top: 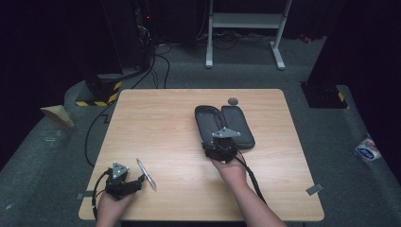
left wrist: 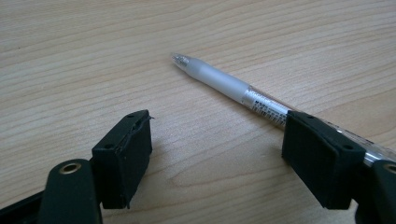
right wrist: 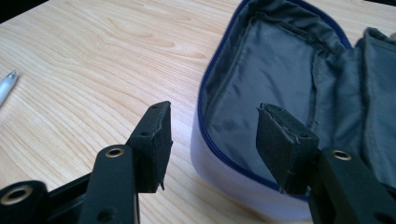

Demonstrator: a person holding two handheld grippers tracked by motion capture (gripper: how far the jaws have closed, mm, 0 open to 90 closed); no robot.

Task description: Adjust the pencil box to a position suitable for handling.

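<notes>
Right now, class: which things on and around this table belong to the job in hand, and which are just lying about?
In the job:
- pen, lying by the left tongs, not gripped
- open pencil case, its near wall between the open right tongs

Lying about:
- small grey round thing behind the case
- white frame on the floor
- packet on the floor at right

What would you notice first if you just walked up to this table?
First, the dark pencil case lying unzipped and open on the far right part of the wooden table, with the right gripper straddling its near wall, jaws apart. Then the clear pen at the near left, beside the open left gripper.
</notes>
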